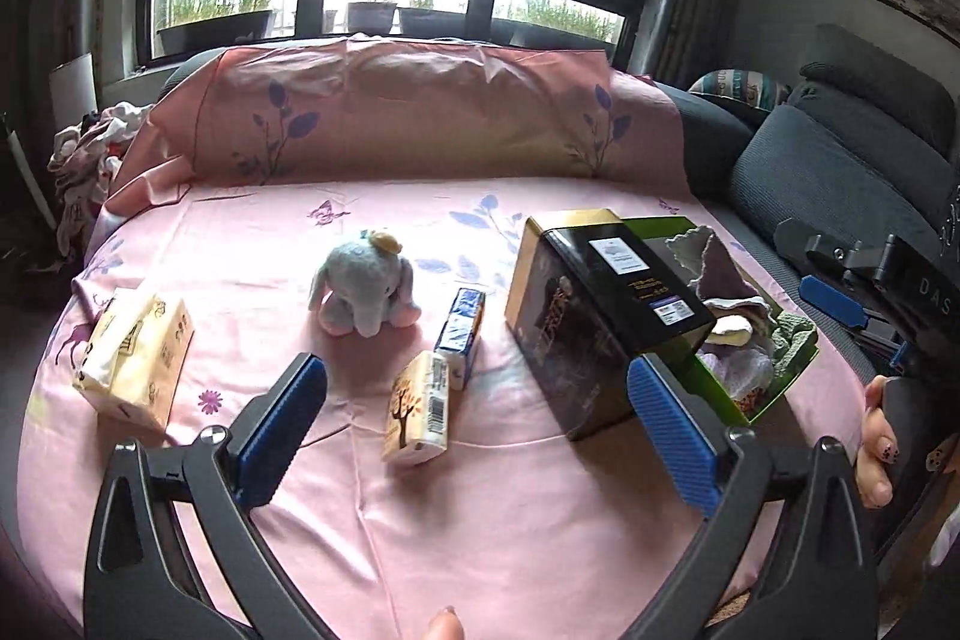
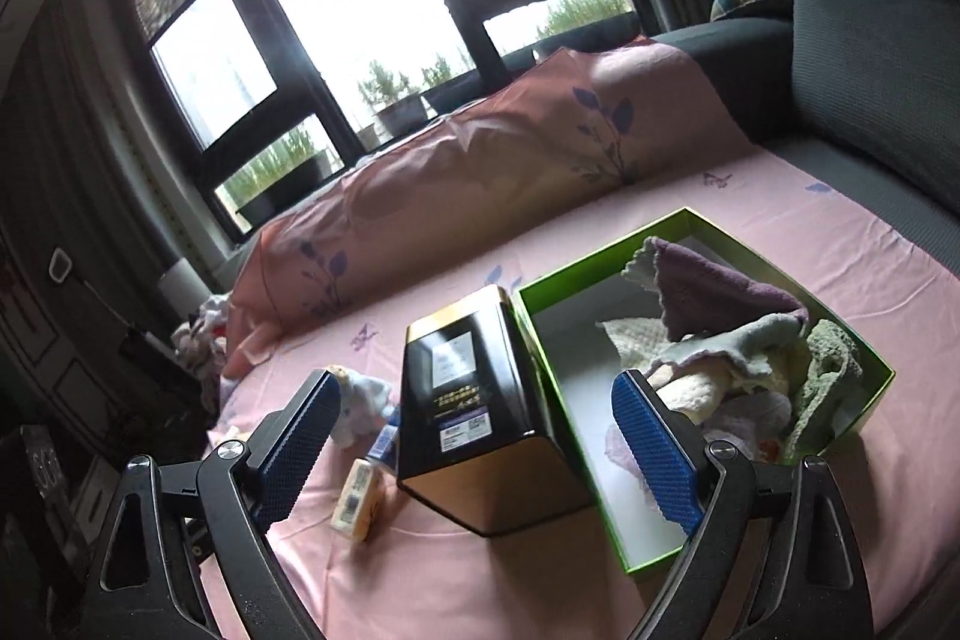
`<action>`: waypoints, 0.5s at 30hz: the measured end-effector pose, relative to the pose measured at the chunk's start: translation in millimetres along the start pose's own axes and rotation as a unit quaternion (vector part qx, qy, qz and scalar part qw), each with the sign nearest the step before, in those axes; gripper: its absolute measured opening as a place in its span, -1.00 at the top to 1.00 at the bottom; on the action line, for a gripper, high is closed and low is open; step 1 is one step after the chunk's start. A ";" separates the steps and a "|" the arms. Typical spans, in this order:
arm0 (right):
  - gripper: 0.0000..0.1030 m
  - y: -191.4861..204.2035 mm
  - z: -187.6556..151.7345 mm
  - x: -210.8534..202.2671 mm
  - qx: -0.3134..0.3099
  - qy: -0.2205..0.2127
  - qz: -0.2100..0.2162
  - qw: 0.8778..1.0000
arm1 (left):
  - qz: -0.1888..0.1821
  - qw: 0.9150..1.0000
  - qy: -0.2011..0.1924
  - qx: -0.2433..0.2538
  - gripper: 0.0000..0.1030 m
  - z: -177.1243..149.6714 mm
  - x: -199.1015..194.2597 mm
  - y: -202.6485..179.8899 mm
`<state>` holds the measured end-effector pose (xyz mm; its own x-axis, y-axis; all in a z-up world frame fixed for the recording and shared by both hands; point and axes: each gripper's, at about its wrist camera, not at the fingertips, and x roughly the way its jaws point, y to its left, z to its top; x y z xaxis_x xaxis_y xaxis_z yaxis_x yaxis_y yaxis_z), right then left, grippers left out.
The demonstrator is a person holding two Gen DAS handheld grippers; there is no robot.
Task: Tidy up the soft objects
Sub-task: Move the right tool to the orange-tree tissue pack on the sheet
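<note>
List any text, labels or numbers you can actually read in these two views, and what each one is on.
"DAS": white letters on the right gripper body, cut off at the frame edge.
Black and gold tin: white labels and gold lines of print, too small to read.
Barcode on the small tissue pack: digits unreadable.
Blue tissue pack and large tissue pack: printing blurred, unreadable.

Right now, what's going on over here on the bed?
A person holds a tool in each hand over a pink sheet, sorting soft things. Both the left tool and the right tool are open and hold nothing. The green box already holds cloths. A plush elephant, three tissue packs and a black and gold tin lie outside it.
</note>
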<state>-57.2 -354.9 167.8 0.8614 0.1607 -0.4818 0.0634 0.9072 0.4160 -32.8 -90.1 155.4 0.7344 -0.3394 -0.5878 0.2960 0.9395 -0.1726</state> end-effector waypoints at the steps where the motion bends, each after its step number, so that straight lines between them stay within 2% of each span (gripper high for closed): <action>1: -0.80 10.8 -3.7 5.2 -0.010 0.013 0.005 1.000 | 0.006 1.000 0.005 -0.014 -0.95 -3.1 2.2 11.5; 7: -0.80 65.1 -24.6 38.8 -0.032 0.076 0.085 0.993 | 0.030 0.994 0.024 -0.100 -0.94 -28.8 19.3 84.7; 9: -0.80 78.2 -33.7 53.5 -0.036 0.099 0.081 0.991 | 0.026 0.991 0.029 -0.126 -0.93 -42.1 28.9 106.7; 11: -0.79 90.6 -43.6 67.9 -0.045 0.117 0.063 0.990 | 0.028 0.986 0.056 -0.154 -0.91 -56.3 40.5 125.4; 13: -0.66 102.7 -53.5 80.1 -0.058 0.131 0.050 0.988 | 0.049 0.979 0.095 -0.175 -0.83 -64.1 50.1 137.5; 15: -0.54 111.5 -62.2 92.6 -0.067 0.142 0.036 0.987 | 0.054 0.976 0.102 -0.185 -0.80 -65.1 51.4 144.3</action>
<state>-1.7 -214.8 121.6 0.6840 0.3112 -0.6597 -0.0756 0.9298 0.3602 7.9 31.1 48.9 0.6011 -0.2569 -0.7568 -0.0450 0.9345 -0.3530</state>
